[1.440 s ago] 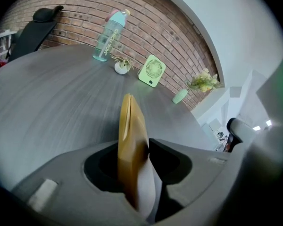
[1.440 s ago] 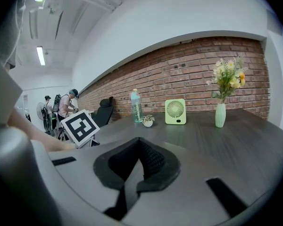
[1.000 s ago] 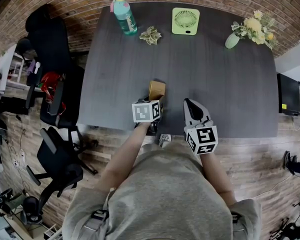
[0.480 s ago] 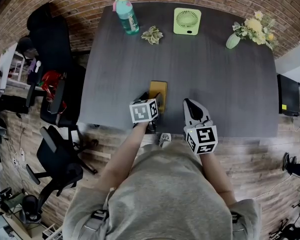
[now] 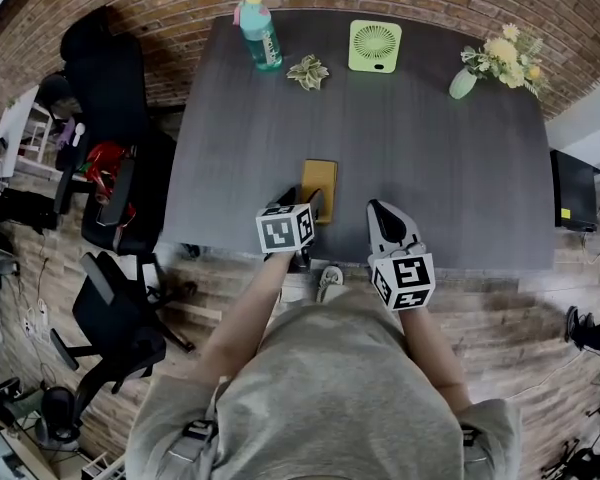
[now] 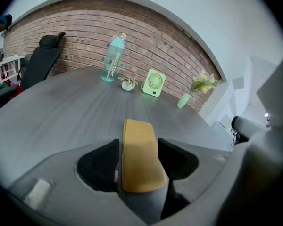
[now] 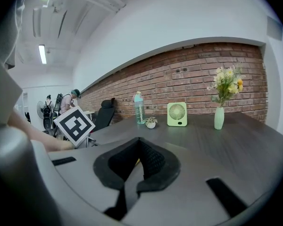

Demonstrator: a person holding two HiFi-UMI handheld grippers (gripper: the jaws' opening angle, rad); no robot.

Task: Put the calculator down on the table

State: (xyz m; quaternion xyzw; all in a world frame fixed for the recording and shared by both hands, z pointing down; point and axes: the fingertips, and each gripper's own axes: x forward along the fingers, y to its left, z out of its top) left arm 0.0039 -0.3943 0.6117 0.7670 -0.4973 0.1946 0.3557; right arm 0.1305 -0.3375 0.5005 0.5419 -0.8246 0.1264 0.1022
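The yellow calculator [image 5: 318, 189] lies flat on the dark table [image 5: 440, 168], near its front edge. My left gripper [image 5: 304, 202] sits just behind it, and its jaws have just been opening. In the left gripper view the calculator [image 6: 139, 149] lies between the spread black pads [image 6: 101, 166], with small gaps on both sides. My right gripper [image 5: 383, 215] hovers over the front edge to the right of the calculator. In the right gripper view its jaws [image 7: 139, 149] are shut with nothing between them.
Along the table's far edge stand a teal bottle [image 5: 259, 33], a small plant [image 5: 308, 71], a green fan [image 5: 374, 45] and a vase of flowers [image 5: 500, 63]. Black office chairs [image 5: 110, 168] stand left of the table.
The left gripper has let go of the calculator and drawn back towards the person. The calculator now lies flat on the table. The right gripper has stayed put.
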